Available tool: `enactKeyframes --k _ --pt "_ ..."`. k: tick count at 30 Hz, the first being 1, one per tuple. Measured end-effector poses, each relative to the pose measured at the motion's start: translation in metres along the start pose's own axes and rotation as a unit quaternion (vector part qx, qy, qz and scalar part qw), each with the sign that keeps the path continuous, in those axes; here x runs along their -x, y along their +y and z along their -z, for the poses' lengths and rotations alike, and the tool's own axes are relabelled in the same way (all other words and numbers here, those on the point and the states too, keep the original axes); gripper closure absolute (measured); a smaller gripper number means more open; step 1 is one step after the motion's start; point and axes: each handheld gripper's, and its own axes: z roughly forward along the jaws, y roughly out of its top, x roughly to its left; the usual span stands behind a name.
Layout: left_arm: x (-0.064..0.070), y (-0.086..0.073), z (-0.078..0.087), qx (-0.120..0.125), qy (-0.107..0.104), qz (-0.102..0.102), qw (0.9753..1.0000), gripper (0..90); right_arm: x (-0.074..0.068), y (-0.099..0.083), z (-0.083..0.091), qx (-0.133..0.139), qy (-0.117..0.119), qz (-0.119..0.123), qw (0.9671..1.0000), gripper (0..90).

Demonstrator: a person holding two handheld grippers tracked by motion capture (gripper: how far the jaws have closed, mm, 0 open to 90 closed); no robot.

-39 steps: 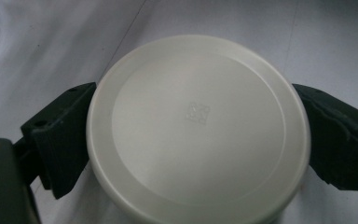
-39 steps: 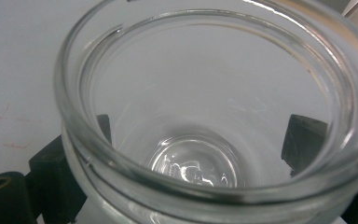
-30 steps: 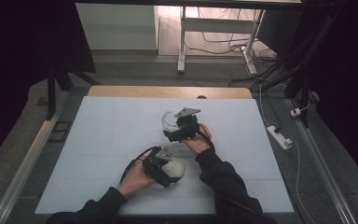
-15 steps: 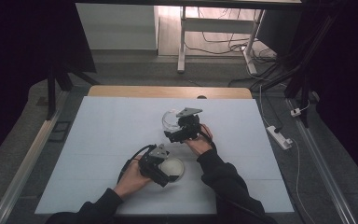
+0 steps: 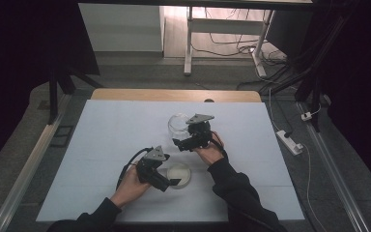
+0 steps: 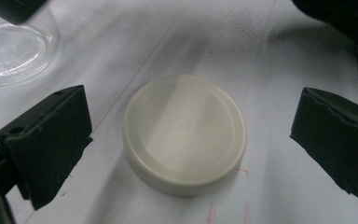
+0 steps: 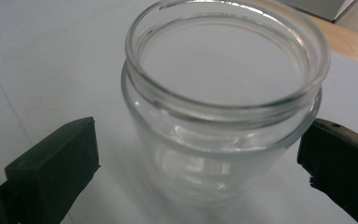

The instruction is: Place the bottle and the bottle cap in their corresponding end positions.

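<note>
Currently my left gripper (image 6: 186,144) is spread wide with nothing clamped; its jaws stand clear on either side of the cream lid (image 6: 184,133), which lies flat on the white table (image 6: 279,56) at frame centre. My right gripper (image 7: 200,172) is likewise wide open, its jaws flanking the upright, uncapped glass jar (image 7: 223,102) without visible contact. From above, the jar (image 5: 178,123) stands at centre frame, the lid (image 5: 179,175) below it, well apart.

On the white table (image 5: 101,145), the left gripper (image 5: 166,181) sits low beside a round cream lid (image 5: 181,174) lying flat. The right gripper (image 5: 178,143) is held farther back, just beside a clear glass jar (image 5: 178,123) standing upright. A person's dark sleeves come in from the bottom edge.
</note>
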Motion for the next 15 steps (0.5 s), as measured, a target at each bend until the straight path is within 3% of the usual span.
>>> enactKeyframes --k 7,15 --pt "0.001 -0.004 0.010 0.000 0.005 -0.005 1.0000 0.0 -0.005 -0.005 0.010 -0.003 0.011 -0.003 0.9999 0.0" --pt "0.000 -0.008 0.023 0.006 0.010 0.007 0.9999 0.0 -0.014 -0.011 0.026 0.003 0.022 -0.002 0.9997 0.0"
